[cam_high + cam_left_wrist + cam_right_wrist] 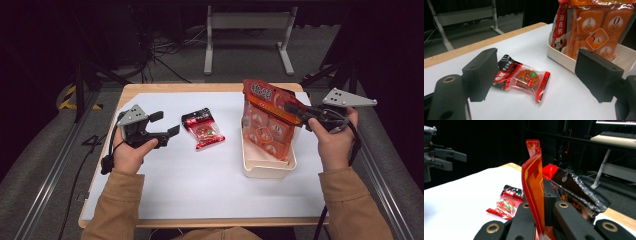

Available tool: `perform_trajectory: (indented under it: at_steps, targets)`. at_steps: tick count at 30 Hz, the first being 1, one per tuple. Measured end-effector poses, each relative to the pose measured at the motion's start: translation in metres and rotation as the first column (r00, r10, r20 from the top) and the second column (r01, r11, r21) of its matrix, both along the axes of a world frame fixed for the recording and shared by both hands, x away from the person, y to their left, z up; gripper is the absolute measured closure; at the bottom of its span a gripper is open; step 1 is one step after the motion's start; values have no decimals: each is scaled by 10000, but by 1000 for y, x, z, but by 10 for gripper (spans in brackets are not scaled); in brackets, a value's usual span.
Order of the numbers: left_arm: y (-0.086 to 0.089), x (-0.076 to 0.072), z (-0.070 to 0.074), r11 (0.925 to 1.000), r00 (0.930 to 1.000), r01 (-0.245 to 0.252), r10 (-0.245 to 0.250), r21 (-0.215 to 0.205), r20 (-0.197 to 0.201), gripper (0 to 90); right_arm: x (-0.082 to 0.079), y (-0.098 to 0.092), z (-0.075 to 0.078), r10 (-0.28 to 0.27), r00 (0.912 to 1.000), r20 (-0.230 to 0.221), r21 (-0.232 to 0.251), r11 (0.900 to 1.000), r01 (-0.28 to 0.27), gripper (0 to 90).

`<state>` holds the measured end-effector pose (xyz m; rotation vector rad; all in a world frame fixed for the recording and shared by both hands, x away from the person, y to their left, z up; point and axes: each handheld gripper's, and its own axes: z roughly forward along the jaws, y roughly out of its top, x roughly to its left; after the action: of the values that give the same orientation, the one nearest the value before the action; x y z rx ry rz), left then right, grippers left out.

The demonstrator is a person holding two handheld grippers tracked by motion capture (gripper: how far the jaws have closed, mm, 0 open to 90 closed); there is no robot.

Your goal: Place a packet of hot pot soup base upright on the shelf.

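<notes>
Surface (165,190): white sheet over a wooden top, flat, nothing to snag on.

White tub (267,167): sits at the right side of the surface. Rigid-looking plastic with low walls; probably light enough to slide if I drag a pack against the rim.

Big orange snack pack (267,125): standing upright in the tub, top edge tilted toward my right hand. Clear film over separate inner packets, so I judge it light, floppy in the middle and slick on its faces. The flat sealed top strip is the stiffest part and the sensible place to hold. A darker red pack (574,187) leans just behind it in the tub.

My right tongs (296,112): clamped on that top strip, with the orange film pinched edge-on between the pads in the right gripper view.

Small red snack packet (202,130): lies flat on the surface, between my left tongs and the tub, apart from both. Thin crinkly film, soft contents; pinch a sealed end, not the middle.

My left tongs (167,125): held apart, empty, hovering near that packet.
</notes>
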<state>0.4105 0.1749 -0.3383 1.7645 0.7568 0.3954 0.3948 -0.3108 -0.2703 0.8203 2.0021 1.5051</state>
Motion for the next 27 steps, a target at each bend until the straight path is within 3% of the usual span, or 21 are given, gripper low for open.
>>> perform_trajectory:
  at_steps: [8,16,27]
  targets:
    - [0,1,-1,10000,10000,-4,3,-62,-66,200,0,-3,-17,64,9992,-393,178,9998,-57,900]
    - [-3,6,-5,9996,9998,182,-179,-226,122,209,-4,-12,-37,4,9972,-747,370,9993,24,900]
    - [-9,15,-10,9998,9998,112,-114,-142,-155,212,-14,-16,-42,-62,9970,-773,418,9991,94,899]
